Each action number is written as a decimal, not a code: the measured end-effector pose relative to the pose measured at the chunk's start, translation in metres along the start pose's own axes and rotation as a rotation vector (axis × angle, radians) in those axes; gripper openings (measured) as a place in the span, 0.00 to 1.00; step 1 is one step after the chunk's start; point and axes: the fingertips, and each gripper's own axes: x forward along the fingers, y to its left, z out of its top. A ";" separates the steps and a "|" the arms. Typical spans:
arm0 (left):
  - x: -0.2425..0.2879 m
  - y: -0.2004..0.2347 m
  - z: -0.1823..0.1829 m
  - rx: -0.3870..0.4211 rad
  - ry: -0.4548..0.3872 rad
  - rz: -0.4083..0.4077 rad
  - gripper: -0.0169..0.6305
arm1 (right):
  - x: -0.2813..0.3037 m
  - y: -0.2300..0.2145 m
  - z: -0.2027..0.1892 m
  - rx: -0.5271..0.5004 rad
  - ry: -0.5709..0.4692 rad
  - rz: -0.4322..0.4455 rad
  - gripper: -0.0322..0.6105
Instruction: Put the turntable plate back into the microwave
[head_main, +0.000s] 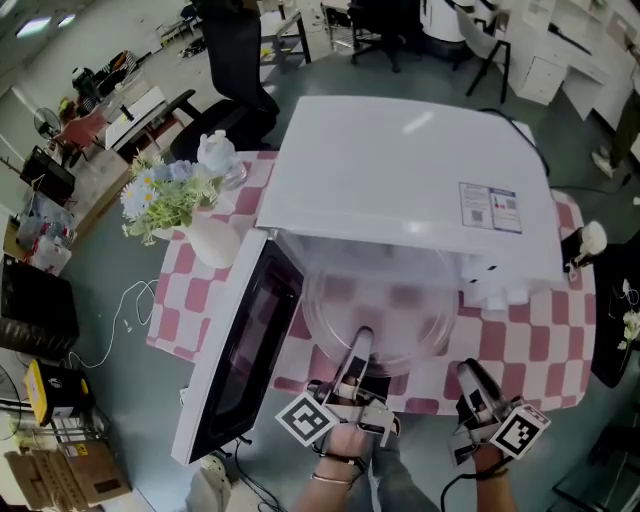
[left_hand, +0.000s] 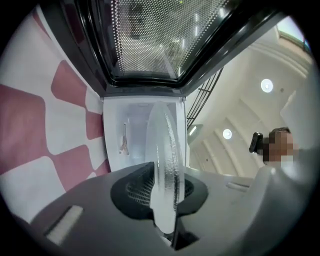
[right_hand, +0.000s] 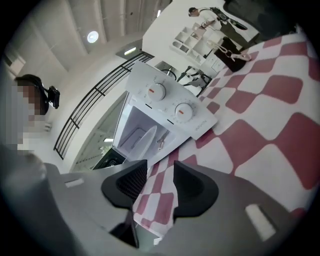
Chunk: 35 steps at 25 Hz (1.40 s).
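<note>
The clear glass turntable plate (head_main: 380, 312) sits half inside the mouth of the white microwave (head_main: 410, 180), whose door (head_main: 240, 350) swings open to the left. My left gripper (head_main: 360, 340) is shut on the plate's near rim. In the left gripper view the plate (left_hand: 165, 150) stands edge-on between the pads, with the white cavity (left_hand: 131, 137) behind it. My right gripper (head_main: 470, 372) hovers right of the plate over the checked cloth. It is open, and nothing is between its fingers. The right gripper view shows the open right gripper (right_hand: 160, 182), the microwave's dial panel (right_hand: 172, 110) and the plate (right_hand: 146, 137) in the cavity.
A white vase of flowers (head_main: 180, 205) and a small white pot (head_main: 215, 150) stand left of the microwave on the red-and-white checked table (head_main: 520, 345). A small white-headed object (head_main: 587, 243) sits at the table's right edge. A black office chair (head_main: 235, 70) is behind the table.
</note>
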 end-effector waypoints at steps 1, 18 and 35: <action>0.003 0.002 0.000 0.004 -0.001 0.004 0.08 | -0.004 -0.002 0.003 -0.025 -0.004 -0.029 0.28; 0.041 0.026 0.009 -0.007 -0.059 0.049 0.08 | -0.027 -0.016 0.013 -0.411 0.025 -0.257 0.23; 0.067 0.043 0.022 -0.019 -0.086 0.078 0.08 | -0.032 -0.023 0.014 -0.465 -0.014 -0.330 0.06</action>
